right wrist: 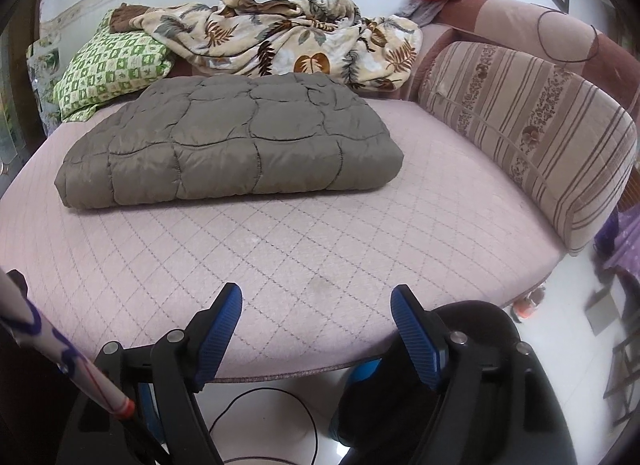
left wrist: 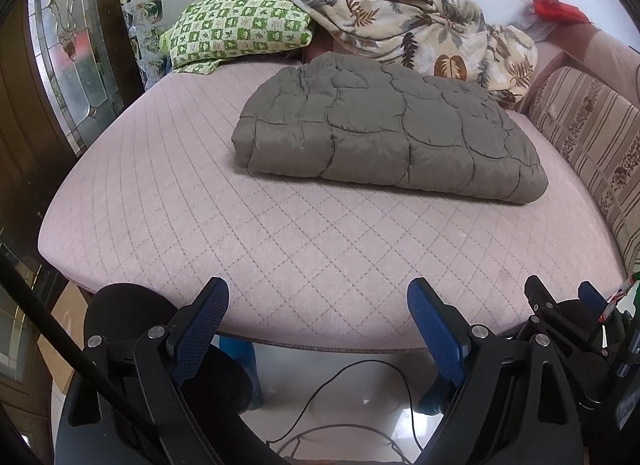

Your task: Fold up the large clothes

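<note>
A grey-brown quilted garment (left wrist: 384,129) lies folded into a thick rectangle on the pink quilted mattress (left wrist: 248,241). In the right wrist view it (right wrist: 228,145) sits left of centre on the mattress (right wrist: 320,249). My left gripper (left wrist: 318,297) is open and empty, held over the mattress's near edge, well short of the garment. My right gripper (right wrist: 316,301) is open and empty too, also at the near edge. The right gripper also shows at the lower right of the left wrist view (left wrist: 560,297).
A leaf-print blanket (left wrist: 400,21) and a green checked pillow (left wrist: 236,25) are heaped at the back. A striped bolster cushion (right wrist: 532,137) lines the right side. A cable (left wrist: 344,397) lies on the floor below. A dark wooden door (left wrist: 60,65) stands at left.
</note>
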### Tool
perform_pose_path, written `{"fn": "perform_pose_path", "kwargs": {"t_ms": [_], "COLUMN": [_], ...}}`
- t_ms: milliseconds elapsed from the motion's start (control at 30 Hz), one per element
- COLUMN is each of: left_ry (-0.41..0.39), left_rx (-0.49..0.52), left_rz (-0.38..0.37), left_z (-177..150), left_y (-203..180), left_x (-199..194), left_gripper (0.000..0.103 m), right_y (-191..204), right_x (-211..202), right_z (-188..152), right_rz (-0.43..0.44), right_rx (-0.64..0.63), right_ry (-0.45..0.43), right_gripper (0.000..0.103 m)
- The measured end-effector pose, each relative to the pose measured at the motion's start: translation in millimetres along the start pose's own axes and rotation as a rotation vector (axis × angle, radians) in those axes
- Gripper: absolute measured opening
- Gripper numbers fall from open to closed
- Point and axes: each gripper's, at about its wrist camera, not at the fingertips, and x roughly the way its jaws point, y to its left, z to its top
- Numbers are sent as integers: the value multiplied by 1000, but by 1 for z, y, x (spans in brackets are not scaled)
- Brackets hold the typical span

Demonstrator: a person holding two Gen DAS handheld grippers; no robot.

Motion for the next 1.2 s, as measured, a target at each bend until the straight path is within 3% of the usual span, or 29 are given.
{"fn": "perform_pose_path", "kwargs": {"t_ms": [467,1200], "left_ry": [67,108], "left_rx": [3,7], "left_rz": [10,25], "left_z": [1,6], "left_y": [-3,-6], "left_x": [19,35], "left_gripper": [90,90], "right_y": [6,14], "right_x": [10,21], "right_z": [-1,-1], "right_rz": [-3,-17], "right_rx": [5,12], "right_ry": [37,63], "right_gripper": [82,82]}}
